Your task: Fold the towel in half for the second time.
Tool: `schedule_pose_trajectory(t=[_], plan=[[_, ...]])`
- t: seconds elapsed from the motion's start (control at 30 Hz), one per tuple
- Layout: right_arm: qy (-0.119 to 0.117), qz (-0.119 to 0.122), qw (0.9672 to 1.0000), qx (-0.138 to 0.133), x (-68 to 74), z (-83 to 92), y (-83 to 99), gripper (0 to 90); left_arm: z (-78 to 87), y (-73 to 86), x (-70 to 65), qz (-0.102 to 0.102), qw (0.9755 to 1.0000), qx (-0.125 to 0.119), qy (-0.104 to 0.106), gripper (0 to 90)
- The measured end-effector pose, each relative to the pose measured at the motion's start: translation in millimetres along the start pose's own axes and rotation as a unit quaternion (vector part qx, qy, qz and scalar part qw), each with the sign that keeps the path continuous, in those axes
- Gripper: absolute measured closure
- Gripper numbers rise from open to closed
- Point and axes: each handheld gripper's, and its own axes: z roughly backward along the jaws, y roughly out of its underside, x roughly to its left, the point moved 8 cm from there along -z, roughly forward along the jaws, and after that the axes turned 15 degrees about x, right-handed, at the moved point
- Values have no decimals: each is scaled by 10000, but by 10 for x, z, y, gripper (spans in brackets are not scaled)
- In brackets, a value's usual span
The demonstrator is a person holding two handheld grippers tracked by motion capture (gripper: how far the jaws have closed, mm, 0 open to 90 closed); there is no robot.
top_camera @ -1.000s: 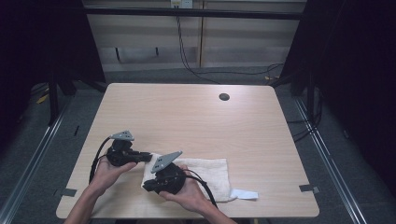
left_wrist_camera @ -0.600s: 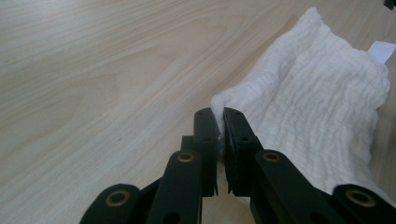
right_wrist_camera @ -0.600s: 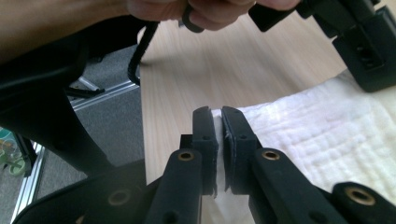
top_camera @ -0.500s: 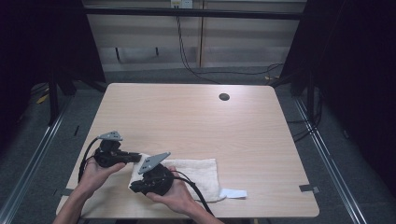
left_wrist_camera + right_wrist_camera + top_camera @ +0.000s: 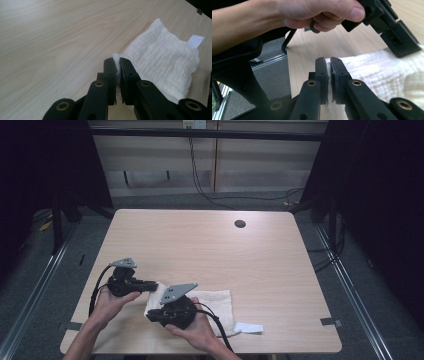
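In the high view, the left gripper (image 5: pixel 152 285) is held in the person's left hand (image 5: pixel 111 301) near the table's front left, its jaws reaching the left edge of a white cloth (image 5: pixel 215 302). The right gripper (image 5: pixel 150 314), in the right hand (image 5: pixel 196 331), sits on the cloth's near left part. The cloth lies flat near the front edge of the light wooden table (image 5: pixel 210 250), with a small white tag (image 5: pixel 248 327) at its right end. A round dark hole (image 5: pixel 240 224) marks the tabletop's far side. Beyond the table are pale wall panels (image 5: pixel 160 160), hanging black cables (image 5: pixel 197 175), a grey floor (image 5: pixel 30 270) and dark frame posts.

In the left gripper view, the left gripper (image 5: pixel 117 64) has its black jaws clenched almost together on a pinched fold of the cloth (image 5: pixel 165 62). The fabric is a crinkled, gauzy weave, roughly rectangular, the tag (image 5: pixel 195 40) poking out at its far corner.

In the right gripper view, the right gripper (image 5: pixel 329 63) is likewise nearly closed, nipping the edge of the cloth (image 5: pixel 382 72). The left hand (image 5: pixel 319 12) holds the left gripper (image 5: pixel 409 48) above, its tip touching the cloth.
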Motion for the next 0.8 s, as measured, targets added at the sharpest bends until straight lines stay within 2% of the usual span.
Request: schedule_pose_trajectory(t=[0.3,0.33,0.37,0.57,0.8], plan=[[141,-111,9998,-52,-90,212,116,852,-105,-154,-97,-61,9999,43,73,845],[141,-111,9998,-52,-90,212,116,852,-115,-177,-99,-77,9999,42,53,845],[86,-219,9997,-99,-131,250,140,852,-137,-215,-114,-114,9999,92,52,845],[138,-308,9994,-31,-205,326,260,852,-218,-322,-172,-215,9995,198,94,846],[147,-451,9988,-88,-235,439,389,852,-325,-407,-290,-312,9992,209,147,846]])
